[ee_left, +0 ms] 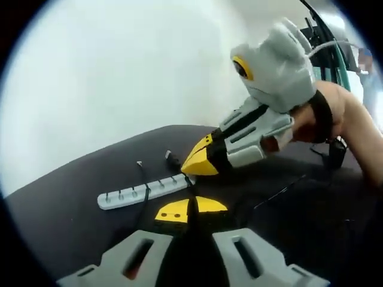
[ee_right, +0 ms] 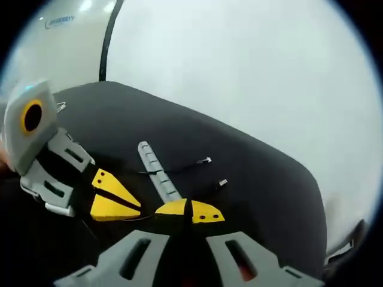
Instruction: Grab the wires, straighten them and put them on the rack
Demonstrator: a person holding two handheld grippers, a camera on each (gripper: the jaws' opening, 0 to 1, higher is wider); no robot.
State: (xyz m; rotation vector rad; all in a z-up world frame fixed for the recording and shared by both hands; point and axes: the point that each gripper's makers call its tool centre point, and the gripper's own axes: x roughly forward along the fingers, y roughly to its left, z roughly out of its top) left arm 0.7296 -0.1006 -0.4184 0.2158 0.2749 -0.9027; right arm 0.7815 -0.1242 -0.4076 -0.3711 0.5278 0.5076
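My left tongs (ee_left: 190, 210) and right tongs (ee_right: 190, 211) each pinch a black wire (ee_left: 145, 192) over the dark desk (ee_left: 72, 203), beside the grey rack (ee_left: 140, 191); white wall (ee_left: 119, 72) behind.

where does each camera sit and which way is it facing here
Left gripper view: rides on the left gripper, looking along its yellow-tipped fingers over the black table at the grey rack and a thin black wire; the right gripper and the person's hand enter from the right.
Right gripper view: rides on the right gripper, facing the rack from the opposite side; the left gripper enters from the left.
Shared: both grippers, rack, wire, table.
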